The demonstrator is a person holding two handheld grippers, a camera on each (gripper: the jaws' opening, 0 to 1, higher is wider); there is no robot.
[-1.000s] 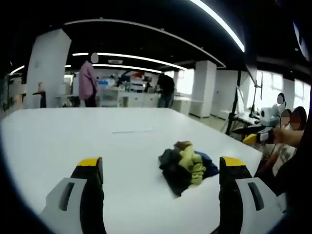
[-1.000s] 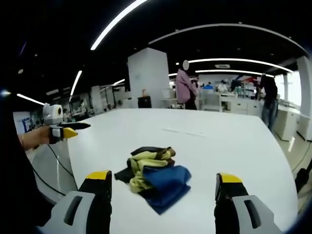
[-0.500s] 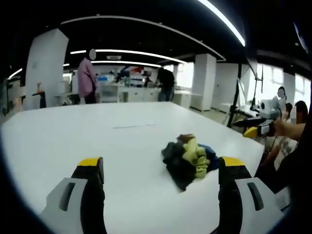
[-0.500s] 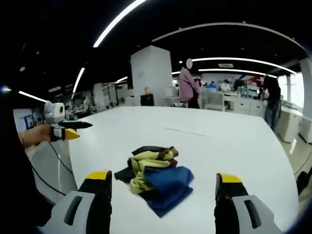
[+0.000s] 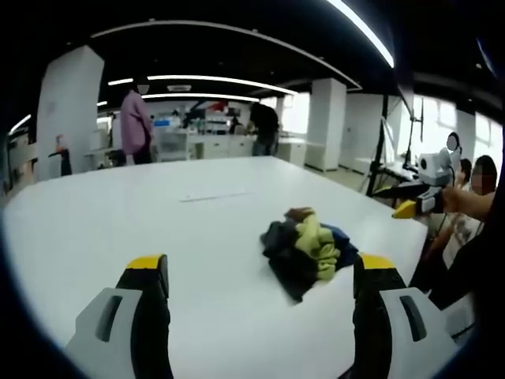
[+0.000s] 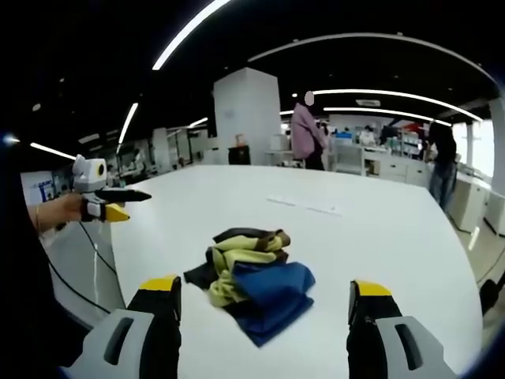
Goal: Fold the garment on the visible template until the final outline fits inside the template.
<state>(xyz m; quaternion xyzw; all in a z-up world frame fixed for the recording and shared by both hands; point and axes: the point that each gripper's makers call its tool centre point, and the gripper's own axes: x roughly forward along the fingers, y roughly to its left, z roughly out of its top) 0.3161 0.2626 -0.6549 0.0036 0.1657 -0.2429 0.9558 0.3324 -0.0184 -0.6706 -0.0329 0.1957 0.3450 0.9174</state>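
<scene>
Garment (image 5: 306, 253) sits crumpled in a small heap on the white table (image 5: 118, 229), nearer the table's edge, unfolded. Colours: dark blue, yellow-green, black, a bit of brown; in the right gripper view the blue part (image 6: 268, 288) faces the camera and the yellow lies left of it. Left gripper (image 5: 256, 272) has its jaws wide apart, empty, above the table short of the heap. Right gripper (image 6: 264, 296) likewise spread, empty, not touching the cloth.

One crumpled garment (image 6: 251, 282), one white table (image 6: 379, 237), two people (image 6: 306, 140) standing behind.
</scene>
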